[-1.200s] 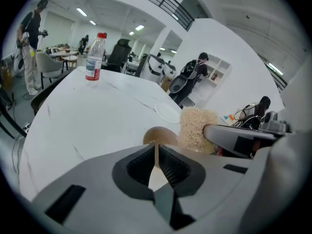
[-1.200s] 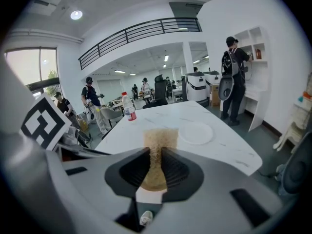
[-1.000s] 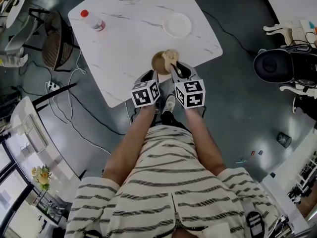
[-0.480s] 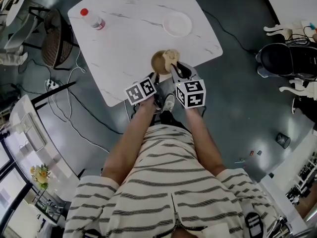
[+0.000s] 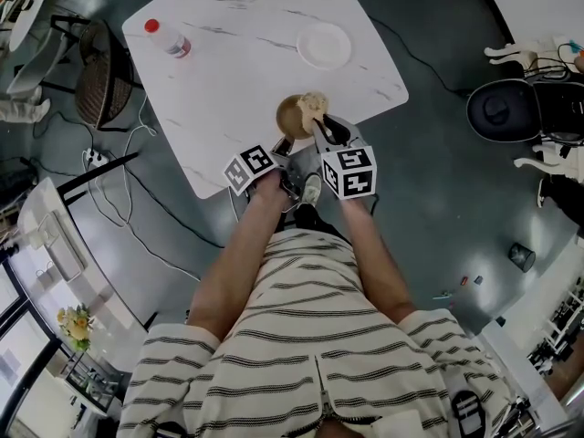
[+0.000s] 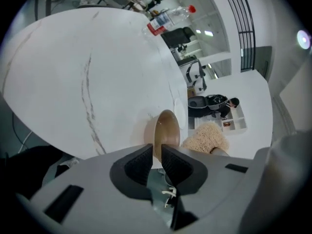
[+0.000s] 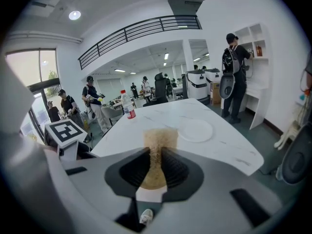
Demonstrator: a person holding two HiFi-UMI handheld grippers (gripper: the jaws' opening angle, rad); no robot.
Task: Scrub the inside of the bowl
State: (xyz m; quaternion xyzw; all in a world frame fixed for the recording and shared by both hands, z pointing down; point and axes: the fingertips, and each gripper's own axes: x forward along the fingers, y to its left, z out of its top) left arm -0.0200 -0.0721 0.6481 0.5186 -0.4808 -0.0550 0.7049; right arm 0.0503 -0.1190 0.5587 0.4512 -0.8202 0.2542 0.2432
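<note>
Pinching the near rim of the brown bowl (image 5: 292, 114), the left gripper (image 6: 157, 146) has its two dark jaws drawn close, with the thin wall of the bowl caught between them. The bowl sits on the white marble table (image 5: 237, 89), close to the edge nearest the person. In the left gripper view its hollow inside faces toward the shaggy tan scrubber (image 7: 160, 135). The right gripper (image 7: 155, 150) has its jaws squeezed onto the lower part of that scrubber, whose fuzzy upper end sticks out beyond the jaw tips. From the head view the scrubber lies over the right side of the bowl's rim; whether it presses on the inner wall cannot be told. The two grippers are side by side just off the table edge, the left one angled in toward the bowl. Farther back on the table, a white plate (image 5: 324, 45) lies beyond the bowl, well apart from it. A clear bottle (image 5: 168, 37) with a red cap rests near the far left corner. Several people stand in the room behind the table in the right gripper view.
</note>
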